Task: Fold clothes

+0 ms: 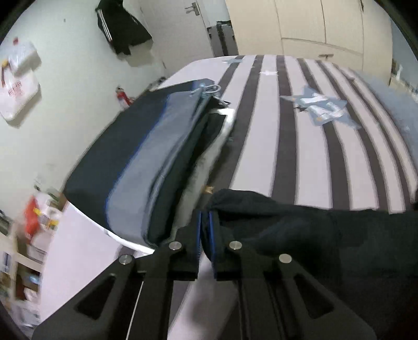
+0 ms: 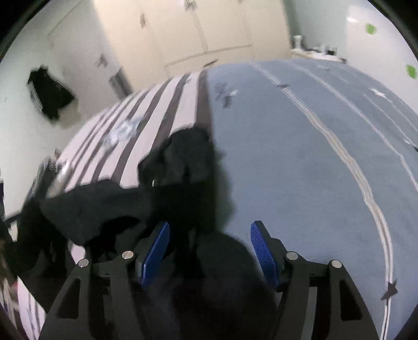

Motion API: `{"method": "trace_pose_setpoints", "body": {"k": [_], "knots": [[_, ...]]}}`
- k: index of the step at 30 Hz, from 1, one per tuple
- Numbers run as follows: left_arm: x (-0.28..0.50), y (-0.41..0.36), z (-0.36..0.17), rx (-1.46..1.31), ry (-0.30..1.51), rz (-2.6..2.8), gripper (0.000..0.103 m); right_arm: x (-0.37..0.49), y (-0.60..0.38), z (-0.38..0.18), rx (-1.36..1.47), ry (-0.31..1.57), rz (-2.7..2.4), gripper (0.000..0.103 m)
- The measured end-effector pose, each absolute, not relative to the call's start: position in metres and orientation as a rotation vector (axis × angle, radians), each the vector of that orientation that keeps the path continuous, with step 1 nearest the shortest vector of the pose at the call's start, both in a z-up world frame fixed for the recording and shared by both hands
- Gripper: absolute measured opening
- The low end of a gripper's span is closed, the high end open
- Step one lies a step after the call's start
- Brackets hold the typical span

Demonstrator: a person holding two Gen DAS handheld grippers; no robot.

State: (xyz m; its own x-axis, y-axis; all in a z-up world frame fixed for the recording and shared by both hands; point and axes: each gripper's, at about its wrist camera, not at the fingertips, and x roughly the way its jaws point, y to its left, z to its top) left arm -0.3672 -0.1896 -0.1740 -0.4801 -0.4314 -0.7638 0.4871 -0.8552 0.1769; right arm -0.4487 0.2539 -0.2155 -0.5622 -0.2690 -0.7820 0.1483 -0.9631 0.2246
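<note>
A black garment (image 1: pixel 313 235) lies bunched on the striped bed sheet (image 1: pixel 300 157). My left gripper (image 1: pixel 206 225) is shut on one edge of it, and the cloth drapes over the right finger. In the right wrist view the same black garment (image 2: pixel 183 177) spreads from the striped sheet onto a blue-grey blanket (image 2: pixel 300 157). My right gripper (image 2: pixel 209 238) stands open just above it, with a dark fold between the blue pads (image 2: pixel 156 248), which do not press on it.
A stack of folded clothes (image 1: pixel 135 162) in navy and grey-blue sits at the bed's left edge. A small light-blue printed piece (image 1: pixel 321 107) lies farther out on the sheet. A dark jacket (image 1: pixel 120 26) hangs on the wall, with wardrobes (image 1: pixel 313 23) behind the bed.
</note>
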Motion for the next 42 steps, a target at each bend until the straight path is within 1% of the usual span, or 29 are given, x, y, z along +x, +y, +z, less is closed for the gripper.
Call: {"method": "trace_pose_setpoints", "body": {"k": [1, 2, 3, 4, 5, 6, 7, 8, 10, 11, 13, 15, 19, 20, 21, 22, 23, 24, 26, 29, 33, 35, 37, 39, 41, 42], "knots": [[-0.364, -0.182, -0.169, 1.146, 0.086, -2.337, 0.021, -0.449, 0.248, -0.221, 1.343, -0.167, -2.559, 0.061], [-0.360, -0.173, -0.164, 1.119, 0.082, -2.354, 0.029, -0.450, 0.244, -0.226, 1.355, -0.146, -2.545, 0.061], [-0.357, -0.166, -0.158, 1.090, 0.108, -2.389, 0.042, -0.449, 0.240, -0.228, 1.355, -0.137, -2.540, 0.060], [-0.354, -0.159, -0.153, 1.059, 0.146, -2.431, 0.051, -0.448, 0.237, -0.231, 1.357, -0.131, -2.533, 0.051], [-0.352, -0.148, -0.146, 1.035, 0.156, -2.482, 0.053, -0.449, 0.234, -0.234, 1.363, -0.133, -2.518, 0.042], [-0.350, -0.135, -0.139, 1.014, 0.156, -2.536, 0.058, -0.450, 0.231, -0.236, 1.365, -0.131, -2.509, 0.039], [-0.352, -0.124, -0.134, 1.000, 0.138, -2.575, 0.060, -0.450, 0.230, -0.236, 1.361, -0.125, -2.506, 0.033], [-0.356, -0.111, -0.131, 1.012, 0.147, -2.637, 0.060, -0.450, 0.229, -0.236, 1.358, -0.120, -2.504, 0.025], [-0.364, -0.085, -0.129, 1.071, 0.192, -2.772, 0.064, -0.449, 0.225, -0.236, 1.347, -0.079, -2.513, 0.024], [-0.370, -0.067, -0.133, 1.124, 0.183, -2.832, 0.064, -0.447, 0.223, -0.235, 1.341, -0.052, -2.523, 0.020], [-0.378, -0.040, -0.142, 1.184, 0.126, -2.887, 0.064, -0.443, 0.224, -0.233, 1.330, -0.012, -2.546, 0.017], [-0.387, -0.011, -0.164, 1.264, 0.048, -2.903, 0.064, -0.440, 0.230, -0.230, 1.330, -0.014, -2.567, 0.014], [-0.404, 0.025, -0.208, 1.403, -0.068, -2.838, 0.064, -0.438, 0.240, -0.226, 1.335, -0.018, -2.595, 0.012], [-0.407, 0.027, -0.218, 1.427, -0.067, -2.821, 0.064, -0.436, 0.243, -0.225, 1.334, -0.013, -2.600, 0.011], [-0.410, 0.028, -0.227, 1.452, -0.060, -2.806, 0.053, -0.435, 0.244, -0.224, 1.332, -0.009, -2.604, 0.011], [-0.413, 0.029, -0.237, 1.477, -0.053, -2.791, 0.020, -0.435, 0.246, -0.223, 1.330, -0.005, -2.609, 0.011], [-0.417, 0.027, -0.241, 1.485, -0.051, -2.780, 0.008, -0.433, 0.249, -0.222, 1.326, 0.002, -2.616, 0.010], [-0.420, 0.023, -0.242, 1.488, -0.051, -2.771, 0.002, -0.433, 0.250, -0.221, 1.323, 0.009, -2.625, 0.010], [-0.426, 0.009, -0.237, 1.450, -0.022, -2.760, 0.001, -0.435, 0.257, -0.217, 1.320, 0.014, -2.654, 0.010], [-0.438, -0.039, -0.216, 1.304, -0.035, -2.680, 0.001, -0.440, 0.274, -0.210, 1.314, 0.003, -2.712, 0.009], [-0.454, -0.111, -0.192, 1.156, -0.103, -2.529, 0.000, -0.453, 0.302, -0.198, 1.300, -0.024, -2.802, 0.008], [-0.458, -0.160, -0.178, 1.089, -0.078, -2.410, 0.000, -0.461, 0.314, -0.191, 1.281, -0.014, -2.846, 0.008], [-0.460, -0.197, -0.172, 1.101, -0.009, -2.357, 0.000, -0.469, 0.326, -0.185, 1.275, -0.024, -2.880, 0.008], [-0.455, -0.202, -0.172, 1.135, 0.050, -2.403, 0.000, -0.476, 0.335, -0.185, 1.295, -0.045, -2.885, 0.008], [-0.448, -0.186, -0.170, 1.167, 0.062, -2.504, 0.002, -0.479, 0.335, -0.189, 1.333, -0.055, -2.858, 0.010], [-0.444, -0.172, -0.169, 1.187, 0.069, -2.566, 0.009, -0.478, 0.332, -0.190, 1.338, -0.048, -2.851, 0.011]]}}
